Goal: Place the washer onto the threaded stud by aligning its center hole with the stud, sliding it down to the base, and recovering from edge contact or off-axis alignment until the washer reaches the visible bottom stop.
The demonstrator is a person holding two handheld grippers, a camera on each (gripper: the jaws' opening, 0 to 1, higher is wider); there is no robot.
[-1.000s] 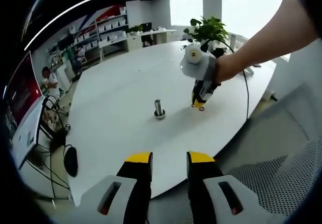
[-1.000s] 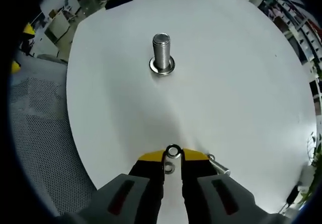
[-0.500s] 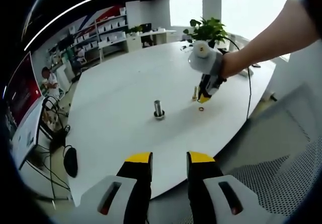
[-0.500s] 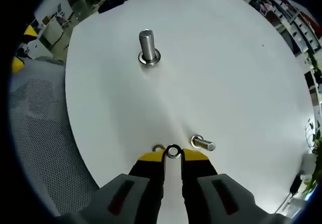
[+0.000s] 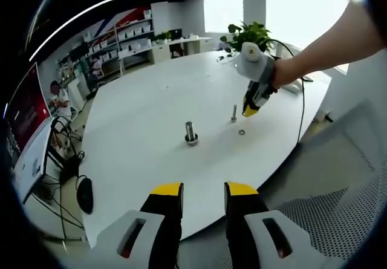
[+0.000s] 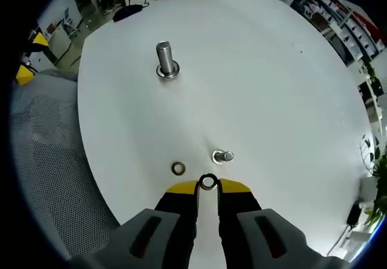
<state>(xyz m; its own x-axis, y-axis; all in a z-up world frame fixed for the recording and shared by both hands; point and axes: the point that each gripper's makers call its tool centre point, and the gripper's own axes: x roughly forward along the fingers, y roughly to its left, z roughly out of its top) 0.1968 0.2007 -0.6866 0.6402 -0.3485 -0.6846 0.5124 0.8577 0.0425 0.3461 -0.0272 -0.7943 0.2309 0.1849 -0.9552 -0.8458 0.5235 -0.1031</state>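
Your right gripper (image 6: 208,185) is clenched on a washer (image 6: 208,182), pinched edge-on between the yellow tips and held up off the white table (image 6: 272,87), well short of the threaded stud (image 6: 165,57), which stands upright w/ a washer already at its base. Just below the tips, a 2nd loose washer (image 6: 178,168) lies flat on the table, and a smaller stud (image 6: 222,156) stands beside it. Your left gripper (image 5: 203,190) hangs back near the table edge, jaws parted, nothing between them, facing the stud (image 5: 190,131) and the right gripper (image 5: 250,108).
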